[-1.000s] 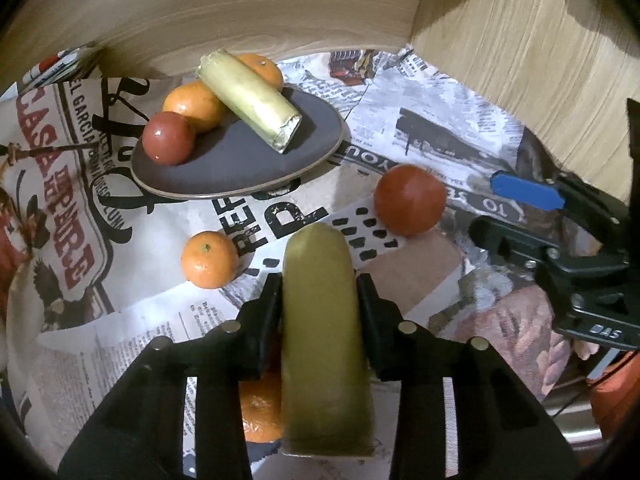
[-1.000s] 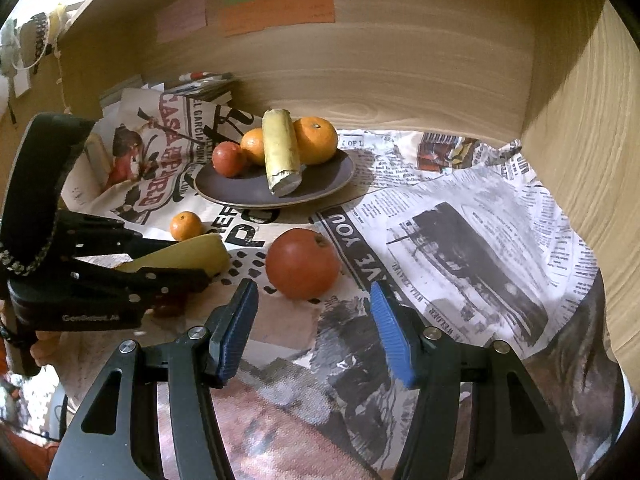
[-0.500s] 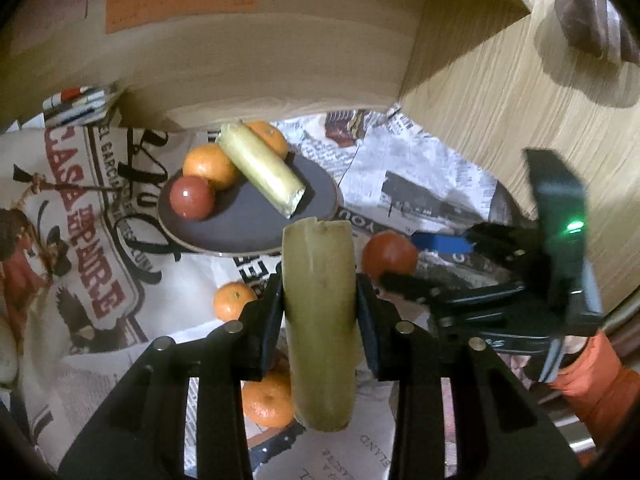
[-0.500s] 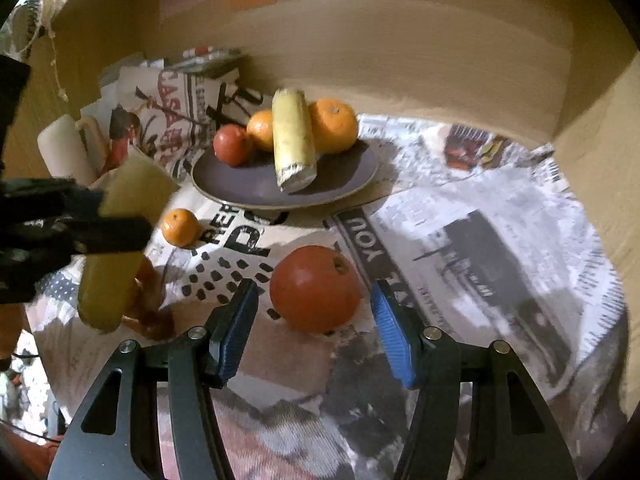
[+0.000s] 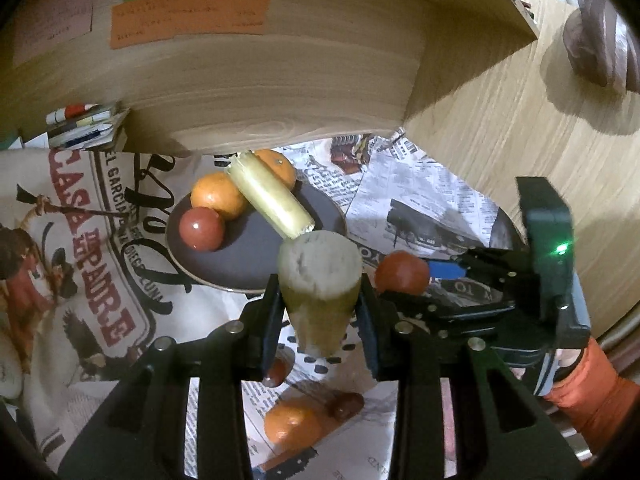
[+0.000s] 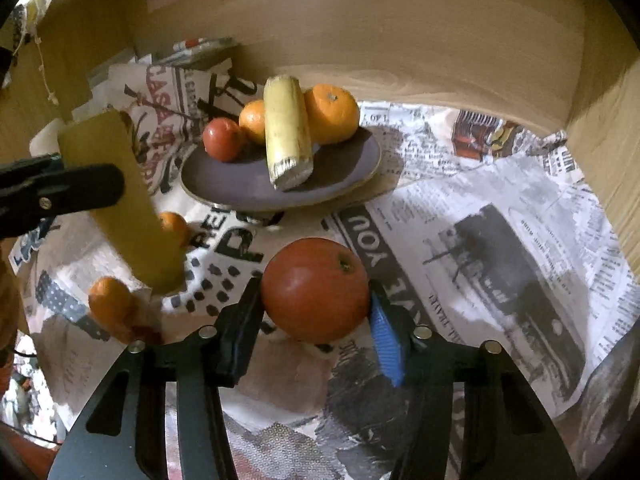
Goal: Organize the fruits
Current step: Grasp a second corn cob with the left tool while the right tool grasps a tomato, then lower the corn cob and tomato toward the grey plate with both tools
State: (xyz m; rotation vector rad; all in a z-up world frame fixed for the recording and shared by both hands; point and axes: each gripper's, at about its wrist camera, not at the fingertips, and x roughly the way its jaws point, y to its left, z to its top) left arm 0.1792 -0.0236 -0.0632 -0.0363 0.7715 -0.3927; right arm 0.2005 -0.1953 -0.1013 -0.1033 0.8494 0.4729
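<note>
My left gripper is shut on a yellow-green stalk piece, held in the air near the front edge of the dark plate. In the right wrist view the same piece hangs at the left. The plate holds two oranges, a small red fruit and another stalk piece. My right gripper is closing on a large red fruit that rests on the newspaper. Both pads touch its sides.
Loose on the newspaper are small oranges and a dark red fruit. A wooden back wall with sticky notes and a wooden side wall close the space. A person's orange sleeve is at the right.
The left gripper has lifted the stalk piece off the table and tilted it up. The right gripper has moved forward around the red fruit and its jaws have narrowed onto it.
</note>
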